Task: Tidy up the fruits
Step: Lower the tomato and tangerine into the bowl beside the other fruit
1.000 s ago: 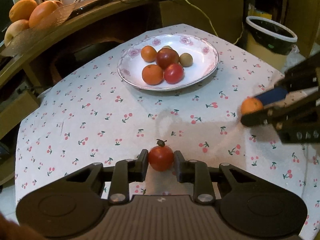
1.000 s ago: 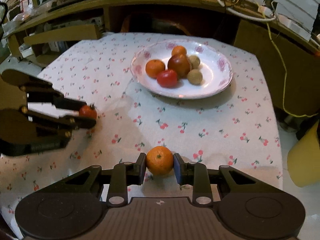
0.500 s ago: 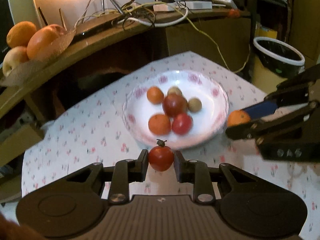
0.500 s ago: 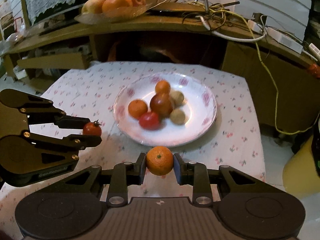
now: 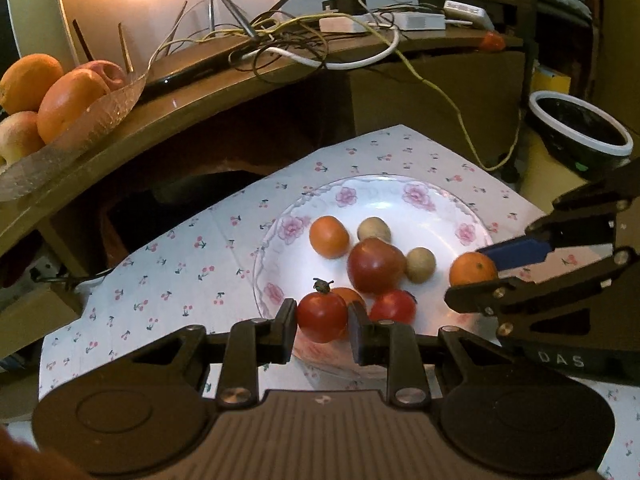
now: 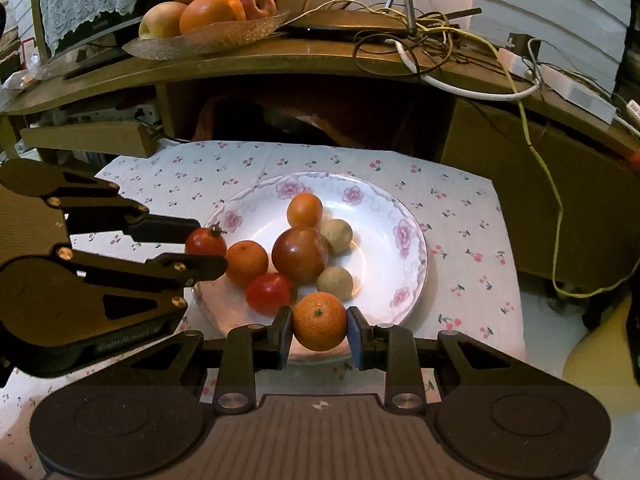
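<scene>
delivery step: my left hand-held gripper (image 5: 322, 322) grasps a small red stemmed tomato (image 5: 321, 316), right hand-held gripper (image 6: 319, 330) grasps a small orange mandarin (image 6: 319, 321), both over the white floral plate (image 6: 412, 264). next: lower, release into bare spots.

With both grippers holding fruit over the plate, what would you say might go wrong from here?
The plate already holds six fruits bunched together, so the tomato or the orange may knock them and roll off once released. The left gripper and the right gripper hang close together and might collide.
</scene>
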Available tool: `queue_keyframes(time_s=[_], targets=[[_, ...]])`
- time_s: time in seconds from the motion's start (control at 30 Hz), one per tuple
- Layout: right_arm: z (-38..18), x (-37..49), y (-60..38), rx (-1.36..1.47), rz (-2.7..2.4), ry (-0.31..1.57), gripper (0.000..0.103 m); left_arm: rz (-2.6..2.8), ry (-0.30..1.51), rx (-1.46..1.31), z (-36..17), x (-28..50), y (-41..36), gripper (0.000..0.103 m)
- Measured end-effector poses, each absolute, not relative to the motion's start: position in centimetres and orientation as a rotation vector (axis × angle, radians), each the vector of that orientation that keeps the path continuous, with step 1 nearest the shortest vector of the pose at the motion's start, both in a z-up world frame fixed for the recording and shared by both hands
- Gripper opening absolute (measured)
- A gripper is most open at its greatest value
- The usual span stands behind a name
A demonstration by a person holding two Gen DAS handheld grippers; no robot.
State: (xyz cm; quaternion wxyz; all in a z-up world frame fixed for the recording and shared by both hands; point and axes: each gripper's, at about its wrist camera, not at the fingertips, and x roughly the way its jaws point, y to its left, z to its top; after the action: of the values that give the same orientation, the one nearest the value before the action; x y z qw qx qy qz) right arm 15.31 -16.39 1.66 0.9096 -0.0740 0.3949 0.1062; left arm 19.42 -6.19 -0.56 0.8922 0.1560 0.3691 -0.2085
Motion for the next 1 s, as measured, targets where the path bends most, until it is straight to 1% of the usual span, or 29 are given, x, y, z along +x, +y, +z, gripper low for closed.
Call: queue_keyframes(time_s=[0.53,1.0], targets=[[0.0,17.9,-16.3,-0.158,0.226,0.861,0.028,-0.438,0.757,0.314,-1.3,21.9,-6.7,0.033],[-0.5,18.6,-16.2,-0.152,0.191,0.86,0.029,-0.447,0.748,0.321,-1.6,22.3,-7.4,0.033]])
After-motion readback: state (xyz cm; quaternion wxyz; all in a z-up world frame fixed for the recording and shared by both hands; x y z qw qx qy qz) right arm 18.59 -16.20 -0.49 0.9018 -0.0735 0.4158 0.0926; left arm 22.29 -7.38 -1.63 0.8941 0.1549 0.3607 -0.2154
